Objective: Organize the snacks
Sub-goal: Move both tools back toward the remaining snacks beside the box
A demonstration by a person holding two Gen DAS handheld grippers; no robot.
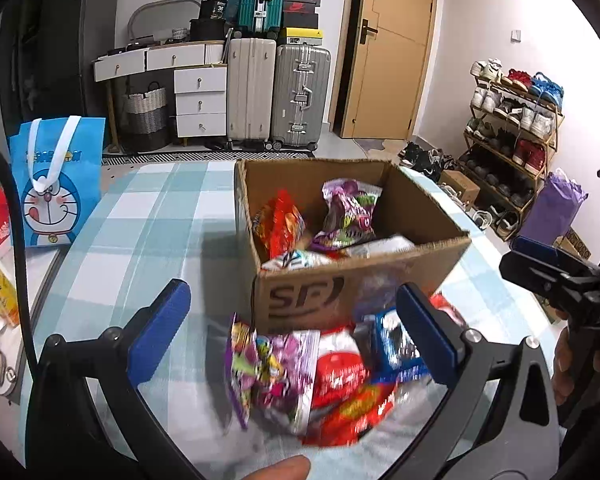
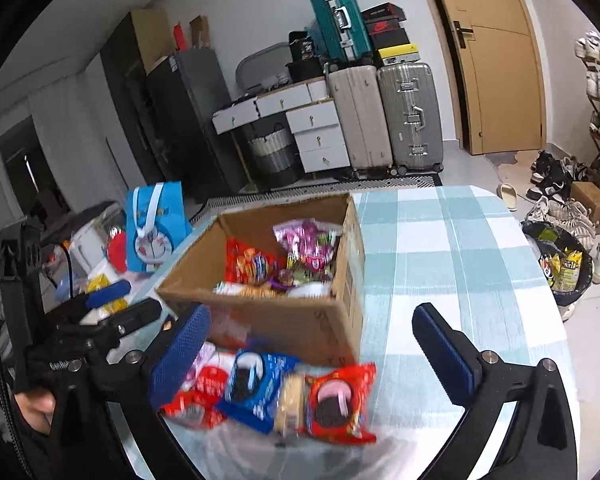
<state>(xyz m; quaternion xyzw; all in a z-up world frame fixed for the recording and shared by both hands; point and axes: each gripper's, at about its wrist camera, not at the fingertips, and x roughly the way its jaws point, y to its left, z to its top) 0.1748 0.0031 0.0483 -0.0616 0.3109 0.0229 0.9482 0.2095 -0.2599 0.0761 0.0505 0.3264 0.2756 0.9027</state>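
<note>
The loose snacks lay in a heap on the checked teal-and-white cloth of the counter (image 1: 148, 216), pressed up against the near wall of the open brown cardboard box (image 1: 356, 220), which already held several packets. In the left wrist view the heap filled the lower middle of the frame: a purple-and-pink crinkly sweet bag (image 1: 268, 368) on the left, a red foil packet (image 1: 348, 392) in the middle and a blue biscuit packet (image 1: 396, 344) at the right, part hidden behind the right-hand pad. The left tool (image 1: 292, 336) stood with its blue pads wide apart and nothing between them touching either pad; the purple bag lay just ahead of its gap, with its long axis running roughly up and down the frame, towards the box.

In the right wrist view the same heap sat at lower centre-left. The right tool (image 2: 312, 344) was likewise spread wide and clamped on nothing. A red packet printed with a dark sandwich biscuit (image 2: 340, 404) lay nearest the middle of its gap, the blue biscuit packet (image 2: 256, 384) beside it to the left, both tilted and blurred.

So each tool had its own nearer target: the left for the purple bag, the right for the red biscuit packet. The box lay straight beyond the heap in both views, so my judgement was that any lift would go forward and up over its near wall.
</note>
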